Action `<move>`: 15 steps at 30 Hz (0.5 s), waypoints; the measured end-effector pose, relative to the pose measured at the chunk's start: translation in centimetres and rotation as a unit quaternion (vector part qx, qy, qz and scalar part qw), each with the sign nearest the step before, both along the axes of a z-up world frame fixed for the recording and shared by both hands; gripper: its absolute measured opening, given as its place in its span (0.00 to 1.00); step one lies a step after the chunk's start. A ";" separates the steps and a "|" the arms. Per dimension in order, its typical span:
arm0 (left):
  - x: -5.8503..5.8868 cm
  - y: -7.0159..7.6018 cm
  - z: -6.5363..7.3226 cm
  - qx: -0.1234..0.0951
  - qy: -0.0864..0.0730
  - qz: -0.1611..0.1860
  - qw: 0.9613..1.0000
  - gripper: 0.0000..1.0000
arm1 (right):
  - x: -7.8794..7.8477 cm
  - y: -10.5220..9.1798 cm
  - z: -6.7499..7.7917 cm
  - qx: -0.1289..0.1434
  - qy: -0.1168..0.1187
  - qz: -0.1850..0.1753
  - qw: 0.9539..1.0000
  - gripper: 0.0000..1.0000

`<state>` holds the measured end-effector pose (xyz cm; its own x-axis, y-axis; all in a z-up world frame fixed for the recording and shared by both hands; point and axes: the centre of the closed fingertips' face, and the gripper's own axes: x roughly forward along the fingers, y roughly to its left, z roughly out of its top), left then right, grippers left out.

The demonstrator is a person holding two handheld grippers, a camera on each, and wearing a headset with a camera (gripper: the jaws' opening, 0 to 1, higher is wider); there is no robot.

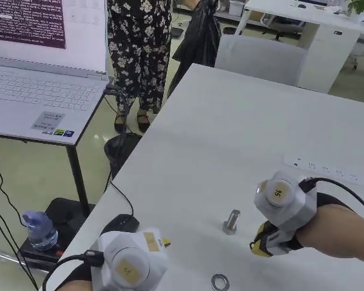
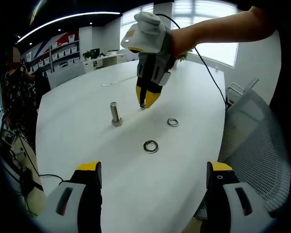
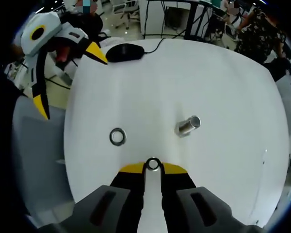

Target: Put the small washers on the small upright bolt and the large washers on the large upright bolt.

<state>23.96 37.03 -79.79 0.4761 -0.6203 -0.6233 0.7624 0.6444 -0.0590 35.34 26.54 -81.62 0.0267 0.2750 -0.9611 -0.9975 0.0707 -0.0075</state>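
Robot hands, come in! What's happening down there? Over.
Left gripper open. Right gripper shut on washer, beside upright bolt. Spare washer on table. Nothing blocking bolt.

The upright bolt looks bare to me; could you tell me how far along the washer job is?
Done: nothing, the bolt carries no washer. In hand: the right gripper is shut on one washer. Still to do: two washers lie loose on the table, and the left gripper is open, empty.

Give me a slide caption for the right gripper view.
Right gripper pinches a washer near the upright bolt.
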 end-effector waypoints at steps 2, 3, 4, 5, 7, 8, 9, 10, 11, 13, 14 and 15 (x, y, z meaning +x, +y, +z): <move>0.1 -0.1 0.1 0.000 -0.001 -0.001 1.000 0.89 | 0.1 -0.7 0.3 0.000 -0.001 -0.007 1.000 0.13; 0.2 -0.2 0.2 0.000 -0.002 -0.001 1.000 0.89 | 0.1 -1.1 0.3 0.000 -0.001 -0.010 1.000 0.13; 0.2 -0.3 0.2 0.001 -0.002 -0.002 1.000 0.89 | 0.1 -1.5 0.5 0.000 -0.001 -0.016 1.000 0.13; 0.3 -0.3 0.3 0.002 -0.002 -0.003 1.000 0.89 | 0.2 -1.9 0.6 0.001 -0.001 -0.019 1.000 0.13; 0.4 -0.5 0.4 0.002 -0.003 -0.004 1.000 0.89 | 0.2 -2.7 0.9 0.000 -0.002 -0.026 1.000 0.13; 0.5 -0.5 0.5 0.002 -0.004 -0.005 1.000 0.89 | 0.3 -3.0 1.0 0.000 -0.002 -0.029 1.000 0.13; 0.5 -0.6 0.5 0.001 -0.005 -0.005 1.000 0.89 | 0.3 -3.3 1.1 0.000 -0.002 -0.032 0.999 0.13; 0.6 -0.7 0.6 0.001 -0.006 -0.005 1.000 0.89 | 0.4 -3.8 1.2 -0.001 -0.003 -0.035 0.999 0.13; 0.6 -0.7 0.6 0.000 -0.005 -0.006 1.000 0.89 | 0.4 -4.1 1.2 -0.002 -0.002 -0.038 0.999 0.13; 0.7 -0.9 0.6 -0.001 -0.005 -0.007 1.000 0.89 | 0.6 -4.7 1.3 -0.004 -0.002 -0.042 0.999 0.13; 0.8 -1.0 0.6 -0.002 -0.006 -0.006 1.000 0.89 | 0.7 -5.0 1.4 -0.004 -0.003 -0.045 0.999 0.13; 0.9 -1.0 0.6 -0.001 -0.006 -0.006 1.000 0.89 | 0.8 -5.3 1.4 -0.005 -0.003 -0.049 0.999 0.13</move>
<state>24.85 36.02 -79.18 0.4754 -0.6273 -0.6168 0.7712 0.6346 -0.0510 36.19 21.23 -80.21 0.0594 0.2621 -0.9632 -0.9857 0.1680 -0.0150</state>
